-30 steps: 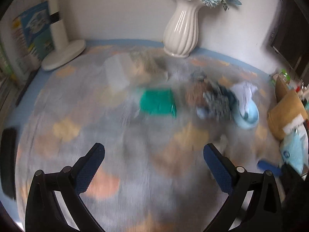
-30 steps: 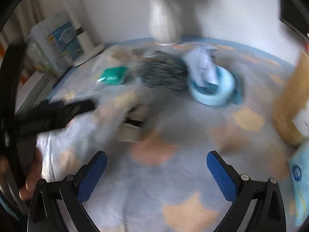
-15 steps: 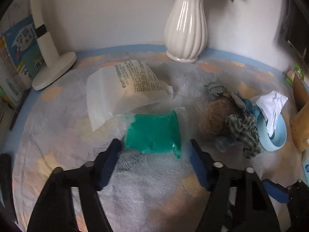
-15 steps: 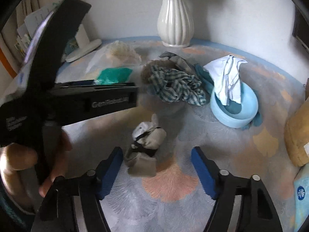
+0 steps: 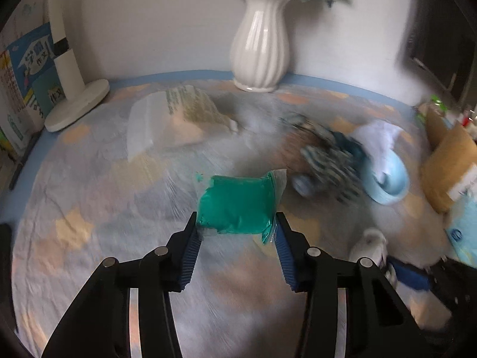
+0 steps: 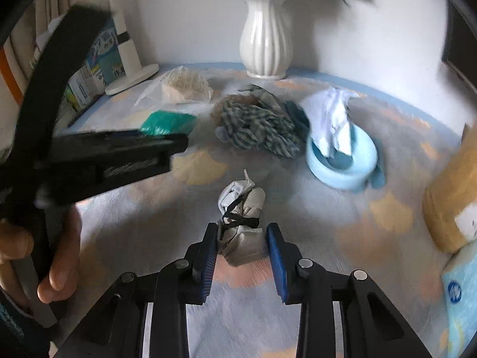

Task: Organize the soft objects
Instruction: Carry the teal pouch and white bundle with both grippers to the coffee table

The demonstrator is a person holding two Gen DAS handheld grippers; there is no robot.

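the green soft packet [image 5: 237,205] sits between the blue pads of the left gripper [image 5: 237,232], which is closed onto its near end, above the patterned cloth [image 5: 89,179]. the grey bundled cloth [image 6: 243,232] lies on the cloth between the fingers of the right gripper [image 6: 242,250]; whether they press it, i cannot tell. behind are a checked rag [image 6: 259,122], a blue bowl [image 6: 342,161] and a white vase [image 5: 261,44].

Plain white wall [image 5: 167,24], patterned bedspread [image 5: 89,197]

Soft daylight, motion blur mid-scene, fisheye bending, dark vignette corners.
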